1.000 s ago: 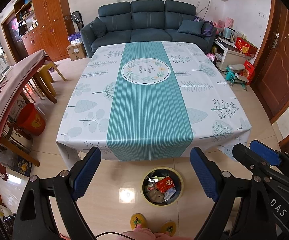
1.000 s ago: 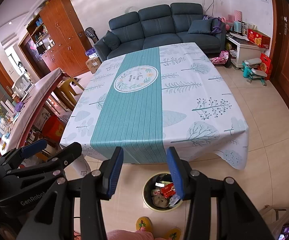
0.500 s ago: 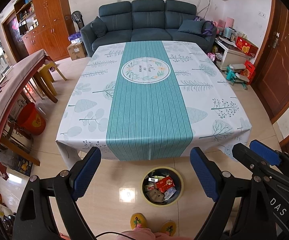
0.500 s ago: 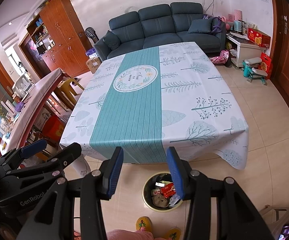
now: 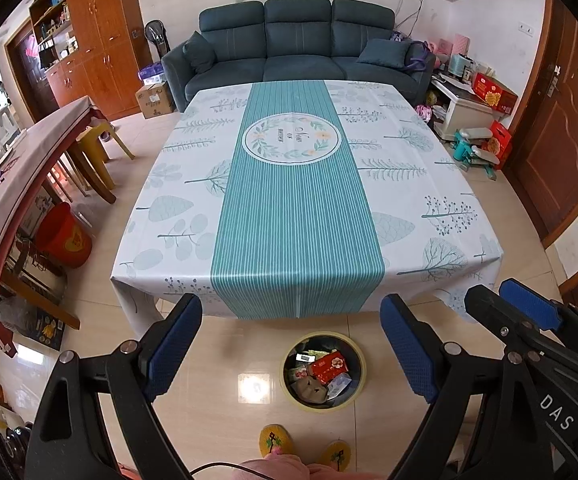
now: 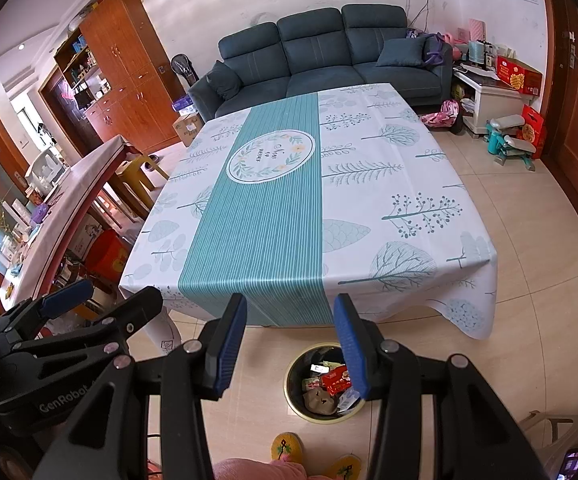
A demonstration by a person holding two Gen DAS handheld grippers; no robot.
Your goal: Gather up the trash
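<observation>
**Both grippers empty over a filled bin**

Plainly, the big table under its white, leaf-printed cloth with a teal striped runner carries no litter that I can see. Just off the table's near edge, on the tiled floor, stands the small round bin with a yellow rim, red wrappers and crumpled paper heaped inside with no clear long axis. It lies below and ahead of both tools. The left gripper gapes wide, holding nothing; the right gripper, about half spread and empty, looks marginally nearer the bin.
</observation>
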